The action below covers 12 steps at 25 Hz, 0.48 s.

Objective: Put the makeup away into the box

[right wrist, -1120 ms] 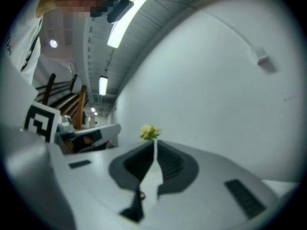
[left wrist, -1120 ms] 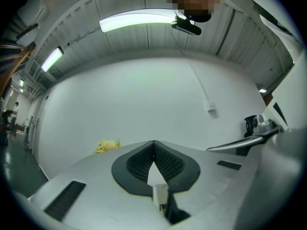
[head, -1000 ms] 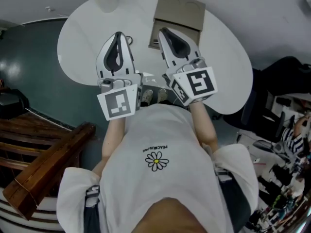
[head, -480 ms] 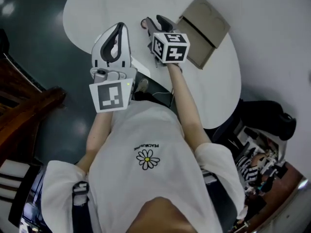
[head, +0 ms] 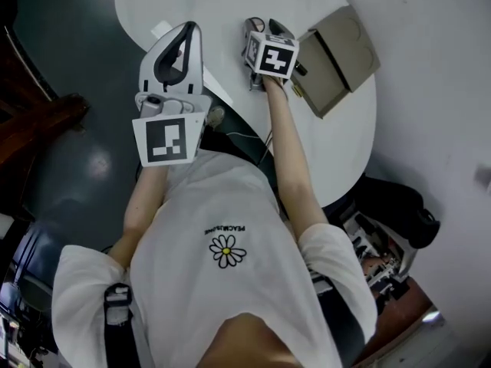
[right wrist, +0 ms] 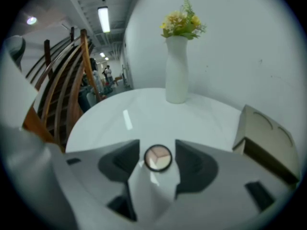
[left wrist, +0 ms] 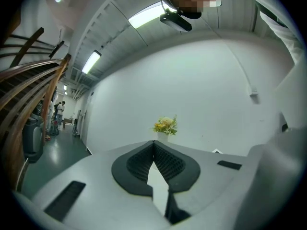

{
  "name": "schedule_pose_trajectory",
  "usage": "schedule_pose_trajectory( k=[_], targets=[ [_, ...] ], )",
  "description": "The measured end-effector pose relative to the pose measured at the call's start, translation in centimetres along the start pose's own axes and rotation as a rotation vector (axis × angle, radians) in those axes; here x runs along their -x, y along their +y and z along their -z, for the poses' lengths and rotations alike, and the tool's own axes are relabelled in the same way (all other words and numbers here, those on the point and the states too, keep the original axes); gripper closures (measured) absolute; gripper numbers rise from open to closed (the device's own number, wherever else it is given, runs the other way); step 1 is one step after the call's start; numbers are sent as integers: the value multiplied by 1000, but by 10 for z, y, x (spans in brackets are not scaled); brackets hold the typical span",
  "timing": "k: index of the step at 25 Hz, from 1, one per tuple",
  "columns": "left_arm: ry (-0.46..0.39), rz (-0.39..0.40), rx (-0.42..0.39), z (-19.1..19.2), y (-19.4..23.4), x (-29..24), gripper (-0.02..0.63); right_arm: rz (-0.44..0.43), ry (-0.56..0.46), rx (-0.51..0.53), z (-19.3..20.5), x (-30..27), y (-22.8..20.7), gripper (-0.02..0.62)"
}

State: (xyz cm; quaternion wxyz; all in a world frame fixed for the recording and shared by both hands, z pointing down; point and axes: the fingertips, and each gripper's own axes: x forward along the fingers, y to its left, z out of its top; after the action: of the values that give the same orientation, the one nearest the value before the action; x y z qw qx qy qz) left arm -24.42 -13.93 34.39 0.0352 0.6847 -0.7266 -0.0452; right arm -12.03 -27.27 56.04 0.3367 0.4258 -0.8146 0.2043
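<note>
Item: right gripper (head: pixel 265 27). A second ago it was raised beside the left gripper (head: pixel 189 27) with jaws together. It has since dropped to the white table (head: pixel 215 6), pitched downward, and its jaws have just been opening; they now stand wide apart. Item: round makeup compact (right wrist: pixel 158 157), dark rim and pale three-part pan, lying flat on the table between those jaws, with neither pad seen pressing on it. Item: cardboard box (right wrist: pixel 264 133), at 3 o'clock from the compact, near but apart. Item: white vase (right wrist: pixel 176 71) with flowers, at 12 o'clock, well apart. Left gripper: jaws closed tip to tip on nothing, held clear of the table. Assessment: the pick-up is lined up but not made; closing on the compact likely comes next, then the carry to the box.
</note>
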Motion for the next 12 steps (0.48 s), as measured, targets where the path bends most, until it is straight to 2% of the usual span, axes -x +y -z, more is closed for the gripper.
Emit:
schedule_pose_trajectory(
  k=[4, 8, 12],
  targets=[
    [17, -7, 8, 10, 0, 0, 586, 27, 54, 2, 5, -9, 1, 351],
    [18, -11, 23, 14, -1, 1, 586, 69, 134, 54, 10, -18, 1, 348],
    [25, -17, 32, 16, -2, 0, 586, 67, 170, 56, 12, -30, -2, 348]
  ],
)
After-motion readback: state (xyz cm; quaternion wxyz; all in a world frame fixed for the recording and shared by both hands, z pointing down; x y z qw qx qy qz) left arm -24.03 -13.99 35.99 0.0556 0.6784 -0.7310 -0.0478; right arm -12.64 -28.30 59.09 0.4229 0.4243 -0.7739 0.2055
